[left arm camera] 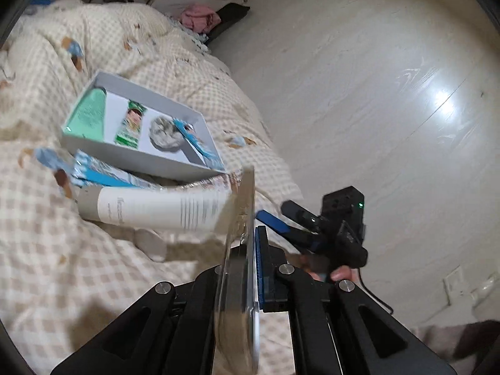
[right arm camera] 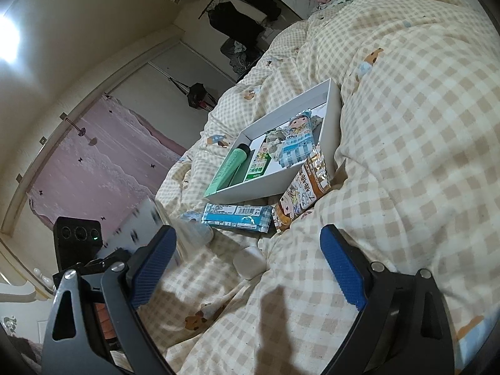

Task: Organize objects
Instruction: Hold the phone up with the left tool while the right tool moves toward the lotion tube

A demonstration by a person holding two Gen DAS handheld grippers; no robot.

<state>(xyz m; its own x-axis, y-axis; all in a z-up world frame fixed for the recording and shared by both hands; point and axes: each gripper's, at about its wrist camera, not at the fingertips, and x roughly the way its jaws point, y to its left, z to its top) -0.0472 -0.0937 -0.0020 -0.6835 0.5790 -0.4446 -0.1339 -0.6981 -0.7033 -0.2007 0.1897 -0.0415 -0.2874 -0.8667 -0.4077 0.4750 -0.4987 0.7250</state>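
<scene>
My left gripper (left arm camera: 251, 237) is shut on the flat crimped end of a white tube (left arm camera: 150, 209), which sticks out to the left above the checked quilt (left arm camera: 47, 265). Beyond it lies an open white box (left arm camera: 131, 153) holding a green tube (left arm camera: 87, 112), a green packet (left arm camera: 131, 125), a grey bundle (left arm camera: 164, 132) and a blue packet (left arm camera: 195, 139). In the right wrist view my right gripper (right arm camera: 250, 265) is open and holds nothing, low over the quilt near a small white case (right arm camera: 248, 262). The blurred tube (right arm camera: 150, 225) shows at its left.
A blue packet (right arm camera: 237, 214) and an orange snack packet (right arm camera: 303, 193) lie on the quilt against the box's (right arm camera: 256, 190) near wall. The bed's edge drops to pale floor (left arm camera: 375, 93) on the right of the left wrist view. Pink clothing (left arm camera: 200, 17) lies at the far end.
</scene>
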